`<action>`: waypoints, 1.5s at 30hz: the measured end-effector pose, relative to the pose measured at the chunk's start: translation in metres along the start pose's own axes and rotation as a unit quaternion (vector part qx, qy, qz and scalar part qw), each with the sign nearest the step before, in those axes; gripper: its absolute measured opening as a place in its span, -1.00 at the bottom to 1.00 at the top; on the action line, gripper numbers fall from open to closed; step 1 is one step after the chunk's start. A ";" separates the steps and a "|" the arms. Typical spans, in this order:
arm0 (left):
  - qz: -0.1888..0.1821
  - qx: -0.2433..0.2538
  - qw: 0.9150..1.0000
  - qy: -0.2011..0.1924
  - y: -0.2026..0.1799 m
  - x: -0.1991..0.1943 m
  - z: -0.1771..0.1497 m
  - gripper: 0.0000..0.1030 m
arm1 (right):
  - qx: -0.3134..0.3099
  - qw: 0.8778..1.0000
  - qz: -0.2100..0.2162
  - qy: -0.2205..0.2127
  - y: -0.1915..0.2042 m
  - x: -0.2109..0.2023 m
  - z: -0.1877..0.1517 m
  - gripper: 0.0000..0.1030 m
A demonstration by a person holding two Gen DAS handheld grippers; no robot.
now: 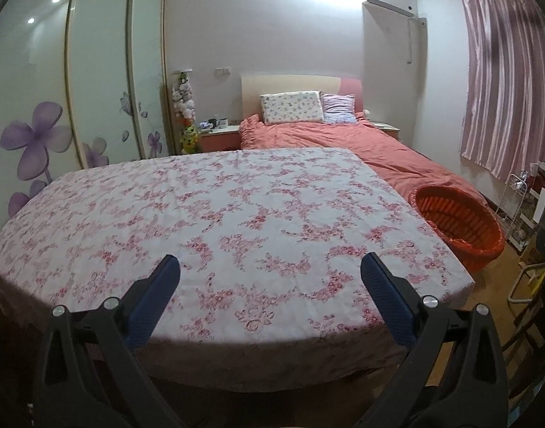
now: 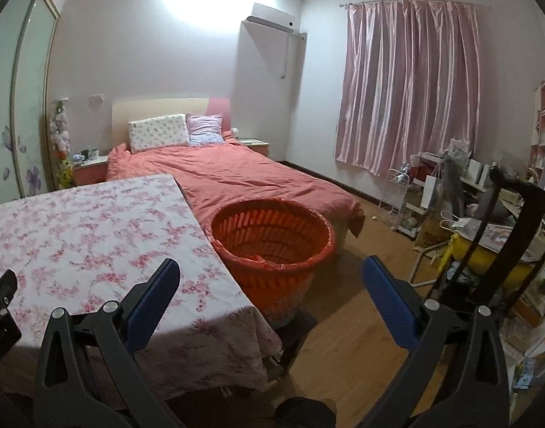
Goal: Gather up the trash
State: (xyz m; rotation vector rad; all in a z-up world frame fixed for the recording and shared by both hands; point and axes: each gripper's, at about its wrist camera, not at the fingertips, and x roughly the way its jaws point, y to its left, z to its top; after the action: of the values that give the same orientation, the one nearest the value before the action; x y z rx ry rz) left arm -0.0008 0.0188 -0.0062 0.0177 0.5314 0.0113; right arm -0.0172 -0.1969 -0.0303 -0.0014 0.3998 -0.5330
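No trash visible anywhere on the flowered tablecloth (image 1: 215,214), nor on the stretch of wood floor (image 2: 361,324) in view; if any remained, hidden or too small to make out. Sole task thing found: the orange basket (image 2: 272,235), round, upright, mouth open upward, with what looked like a liner crumpled at the bottom, contents otherwise unreadable. Stood on the floor just beside the table's far right corner, between that corner and the foot of the bed (image 2: 244,178) with its coral cover. From the basket outward: right gripper (image 2: 270,278) nearest, aimed almost straight at it, basket ahead and framed between its blue pads (image 2: 386,299), jaws spread wide and empty. Left gripper (image 1: 270,274) farther off, hovering over the table's near edge, basket (image 1: 458,221) well to its right and beyond the cloth, jaws likewise spread wide with nothing between them. No long axis to speak of in a round basket, so approach angle probably of little account; any drop likely best made from above the rim. Judged close to done or between pickups, with the right side better placed for whatever came next at the basket. Beyond the basket: pink curtain (image 2: 408,85), a cluttered rack (image 2: 404,199) and piled shelves well off to its right.
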 end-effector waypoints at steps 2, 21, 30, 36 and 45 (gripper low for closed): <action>0.005 -0.004 1.000 0.005 0.001 0.001 -0.001 0.92 | 0.004 1.000 -0.011 0.001 -0.001 -0.001 -0.001 0.96; 0.001 -0.022 1.000 -0.004 0.000 -0.007 -0.002 0.92 | 0.010 0.999 0.025 0.040 -0.002 0.002 -0.008 0.96; 0.002 -0.013 1.000 -0.023 -0.005 -0.015 0.000 0.92 | 0.016 0.998 0.032 0.046 -0.004 0.000 -0.007 0.96; 0.001 -0.009 0.999 -0.031 -0.006 -0.021 0.002 0.92 | 0.019 0.999 0.031 0.040 -0.003 -0.002 -0.006 0.96; -0.003 -0.008 0.999 -0.037 -0.009 -0.027 0.003 0.92 | 0.020 0.998 0.034 0.041 -0.004 -0.004 -0.006 0.96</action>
State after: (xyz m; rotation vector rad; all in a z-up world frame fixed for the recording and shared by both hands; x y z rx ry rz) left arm -0.0224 0.0093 0.0100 0.0014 0.4567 0.0093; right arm -0.0246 -0.1976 -0.0338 0.0728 0.4686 -0.4742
